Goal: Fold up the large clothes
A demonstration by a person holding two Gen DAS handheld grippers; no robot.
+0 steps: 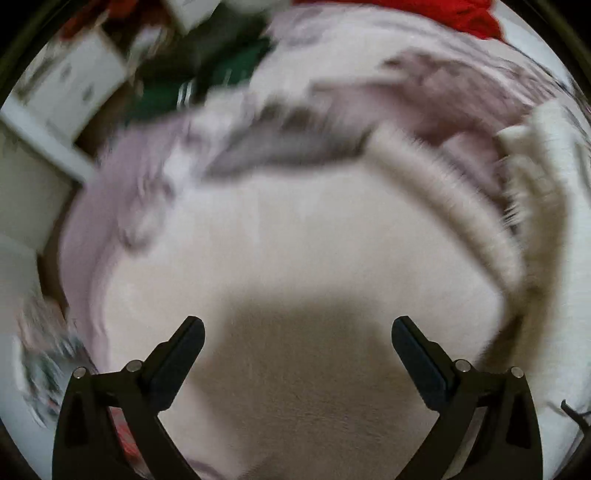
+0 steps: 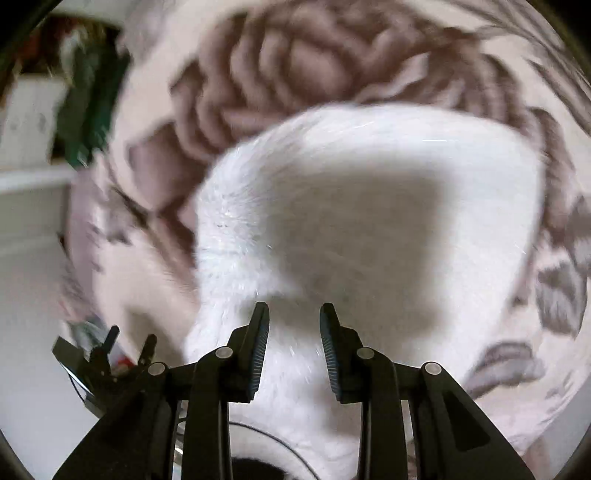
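**Both grippers spread above a pale fuzzy garment on a floral bedspread**

In the left wrist view, the left gripper (image 1: 297,332) fills the bottom of the frame with its two black fingers (image 1: 177,363) set wide apart and nothing between them. Directly under and ahead of it lies the cream fuzzy garment (image 1: 295,251), taking up the lower and middle frame, with the gripper's shadow cast over its near part. A ribbed band of the same cloth (image 1: 454,206) curves along its upper right edge. Beyond it, the bedspread (image 1: 122,192), pale pink with a grey-brown floral print, runs across the middle and top. At upper left sit a green cloth with white stripes (image 1: 207,88) and a white cabinet (image 1: 70,85); a red cloth (image 1: 476,18) shows at the top right. The picture is blurred throughout.

In the right wrist view, the right gripper (image 2: 294,338) stands at bottom centre, its fingers (image 2: 258,347) parted by a moderate gap with nothing clamped; white fuzz shows through the gap. The garment (image 2: 369,229) fills the centre of the frame, again shadowed. Around it, at the top and right, spreads the large rose print of the bedspread (image 2: 295,66). At lower left the other gripper (image 2: 125,343) is small and dim; its state cannot be read from here. The green cloth (image 2: 92,107) hangs at upper left.
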